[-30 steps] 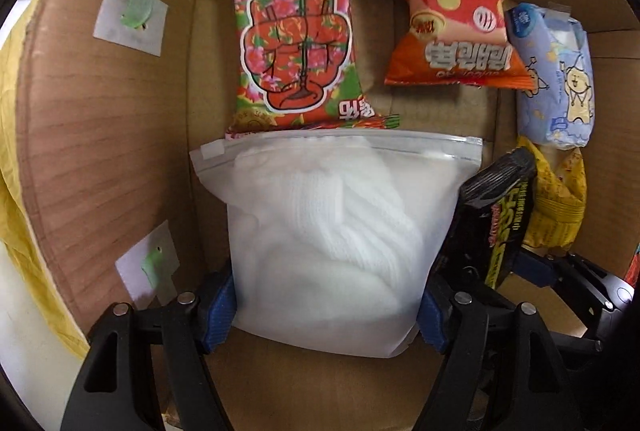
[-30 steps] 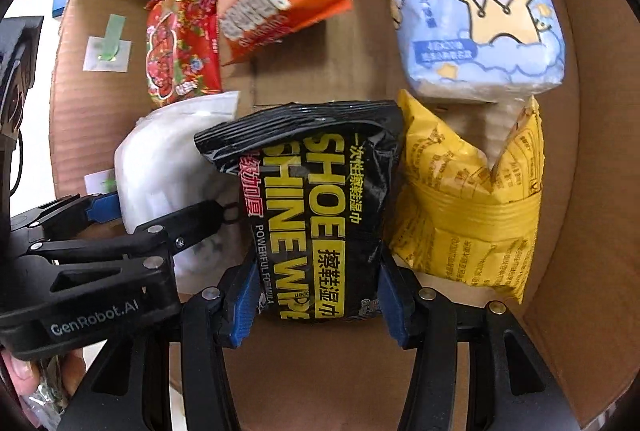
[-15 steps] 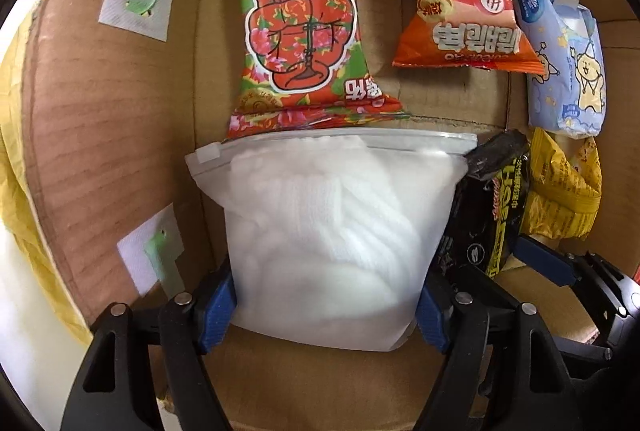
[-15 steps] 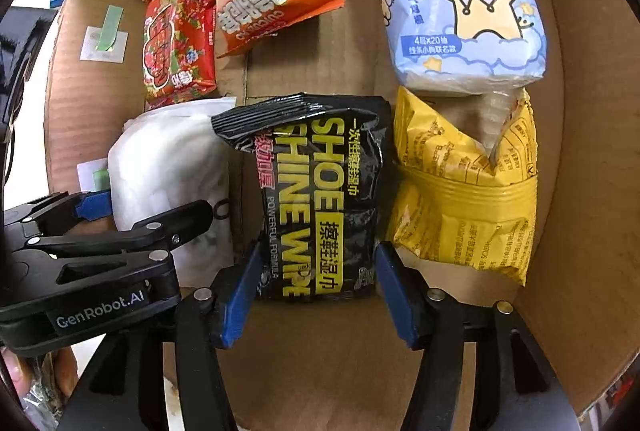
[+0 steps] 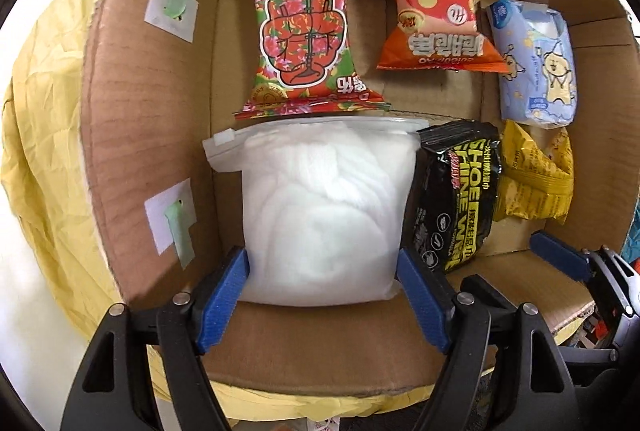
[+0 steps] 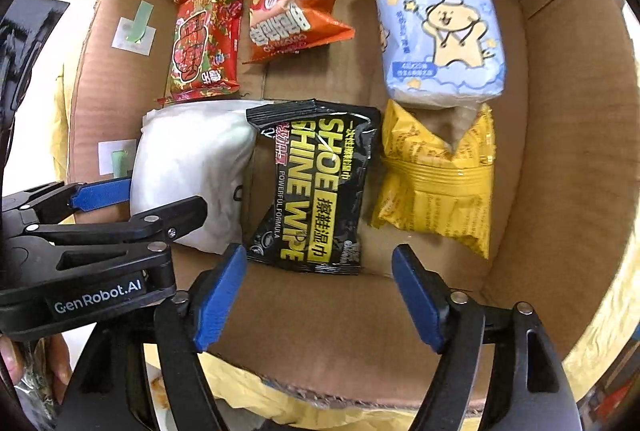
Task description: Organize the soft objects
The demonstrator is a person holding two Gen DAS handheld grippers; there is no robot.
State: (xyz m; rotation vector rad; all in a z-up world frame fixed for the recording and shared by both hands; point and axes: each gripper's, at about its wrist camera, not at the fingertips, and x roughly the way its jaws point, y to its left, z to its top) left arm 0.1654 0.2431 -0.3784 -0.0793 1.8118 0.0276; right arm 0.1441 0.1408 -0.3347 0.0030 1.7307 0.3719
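Six soft packs lie flat in the cardboard box [image 6: 560, 135] in two rows, so the sorting looks close to finished. Along the far wall lie the red snack bag [image 5: 306, 31], the orange snack bag [image 5: 434, 27] and the blue tissue pack [image 6: 438, 35]. Along the near wall lie the white zip bag [image 5: 324, 215] in the left corner, the black wipes pack [image 6: 316, 187] touching it, and the yellow pack [image 6: 436, 175] towards the right wall. The left tool [image 5: 322, 295] flanks the zip bag's near end, pads at or just beside its sides; whether it still presses I cannot tell. The right tool [image 6: 318, 295] is spread wide and empty, just short of the wipes pack. Nothing else to pack is in view.
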